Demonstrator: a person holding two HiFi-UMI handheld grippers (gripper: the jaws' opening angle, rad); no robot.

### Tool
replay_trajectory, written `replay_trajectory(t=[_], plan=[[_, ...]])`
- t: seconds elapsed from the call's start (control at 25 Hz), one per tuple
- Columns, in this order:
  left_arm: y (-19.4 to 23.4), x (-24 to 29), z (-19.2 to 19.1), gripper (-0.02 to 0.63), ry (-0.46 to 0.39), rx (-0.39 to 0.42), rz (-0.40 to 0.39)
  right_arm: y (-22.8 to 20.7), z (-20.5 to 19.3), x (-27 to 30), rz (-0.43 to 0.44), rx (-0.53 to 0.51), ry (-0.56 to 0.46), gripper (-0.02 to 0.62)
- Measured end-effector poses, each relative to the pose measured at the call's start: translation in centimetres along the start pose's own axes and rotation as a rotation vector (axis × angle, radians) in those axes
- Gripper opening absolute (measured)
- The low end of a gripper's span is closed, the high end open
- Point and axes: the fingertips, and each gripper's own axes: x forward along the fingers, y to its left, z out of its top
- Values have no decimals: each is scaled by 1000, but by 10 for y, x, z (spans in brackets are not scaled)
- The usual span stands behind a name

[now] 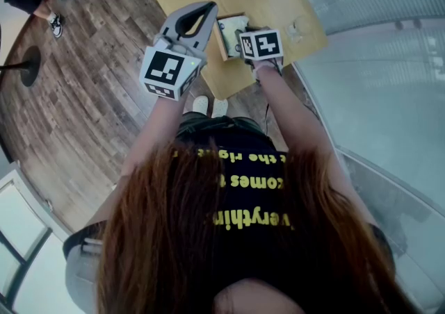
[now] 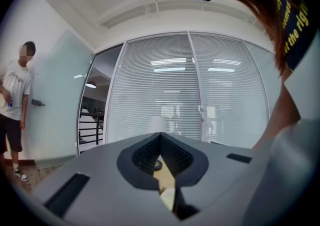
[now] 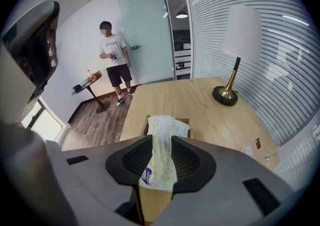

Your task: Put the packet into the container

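The job looks part done: the packet (image 3: 159, 167) is picked up and brought to the container (image 3: 186, 119), but not yet let go. The right claw (image 3: 161, 140) is closed on the packet's near half, its jaws only as far apart as the packet is thick. The packet's far end reaches over the open top of the small box at the centre of the right gripper view; whether it rests inside I cannot tell. What is left, I judge, is lowering it in and releasing. The left claw (image 2: 160, 137) is closed and empty, held up above the table (image 3: 200, 100) at the left of the head view.
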Motion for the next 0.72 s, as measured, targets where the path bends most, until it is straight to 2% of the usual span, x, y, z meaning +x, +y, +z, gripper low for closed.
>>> replay_trajectory(t=[0.6, 0.72], plan=[[1, 1, 1, 0, 7, 1, -2, 5, 14, -9, 13, 16, -77, 106], [0, 1, -1, 1, 10, 1, -2, 7, 20, -15, 17, 12, -129, 17]])
